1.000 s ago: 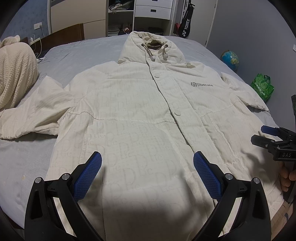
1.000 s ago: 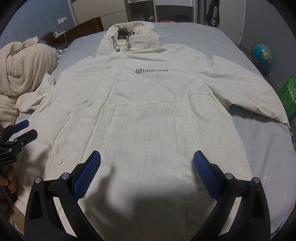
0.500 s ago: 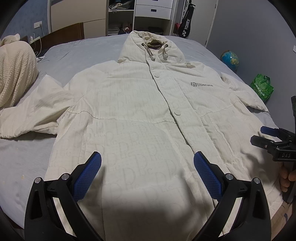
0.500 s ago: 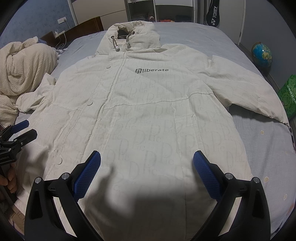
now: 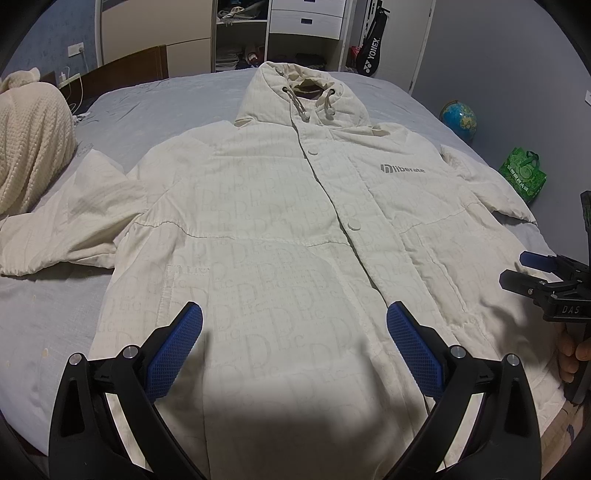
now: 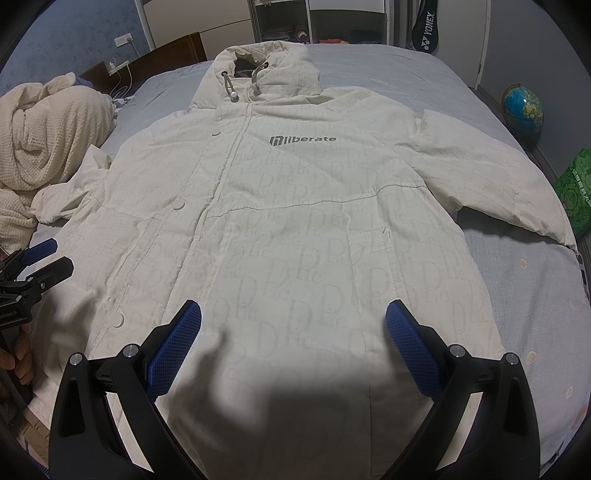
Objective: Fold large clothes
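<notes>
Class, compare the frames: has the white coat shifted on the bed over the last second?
No. The white coat lies as before: its hood keeps its place against the wardrobe in the left wrist view.

A wide bed (image 5: 155, 110) with a grey-blue sheet fills most of the room, its dark wooden headboard (image 5: 129, 70) standing against a blue patterned wall (image 6: 74, 37) with a white socket (image 5: 75, 49) and a charger cable. A heap of cream knitted blanket (image 5: 33, 144) lies on the bed's far left side. Behind the bed stand open shelves (image 5: 236, 40) stuffed with clothes and a white chest of drawers (image 5: 306, 18). A black Yonex racket bag (image 5: 371, 51) leans near a plain grey wall (image 5: 498, 55). On the floor beside it sit a blue globe (image 5: 458, 118) and a green shopping bag (image 5: 522, 173). The light is dim and even.
</notes>
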A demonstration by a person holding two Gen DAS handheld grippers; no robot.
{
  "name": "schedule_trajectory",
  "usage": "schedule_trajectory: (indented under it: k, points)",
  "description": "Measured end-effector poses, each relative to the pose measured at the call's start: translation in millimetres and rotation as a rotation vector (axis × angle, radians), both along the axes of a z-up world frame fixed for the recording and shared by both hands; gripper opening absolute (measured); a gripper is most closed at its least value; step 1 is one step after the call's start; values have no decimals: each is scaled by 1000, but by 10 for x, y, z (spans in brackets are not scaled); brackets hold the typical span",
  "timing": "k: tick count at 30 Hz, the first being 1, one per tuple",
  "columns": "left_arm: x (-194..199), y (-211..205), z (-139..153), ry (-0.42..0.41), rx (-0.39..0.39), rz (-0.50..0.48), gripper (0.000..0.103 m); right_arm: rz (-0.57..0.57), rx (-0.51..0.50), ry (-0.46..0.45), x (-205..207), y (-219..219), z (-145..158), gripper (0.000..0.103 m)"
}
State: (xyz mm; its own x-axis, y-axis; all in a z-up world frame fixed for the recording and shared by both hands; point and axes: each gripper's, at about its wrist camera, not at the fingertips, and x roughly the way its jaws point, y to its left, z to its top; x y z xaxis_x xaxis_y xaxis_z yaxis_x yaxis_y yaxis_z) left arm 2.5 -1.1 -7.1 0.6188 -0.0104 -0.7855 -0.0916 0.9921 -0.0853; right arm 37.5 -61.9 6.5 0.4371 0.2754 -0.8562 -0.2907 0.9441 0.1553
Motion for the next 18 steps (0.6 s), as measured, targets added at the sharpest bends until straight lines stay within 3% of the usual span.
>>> schedule_trajectory:
  k: [18]
  points:
    - [17, 82, 97, -20, -16, 37, 96, -26, 33, -3, 11, -90, 34, 96]
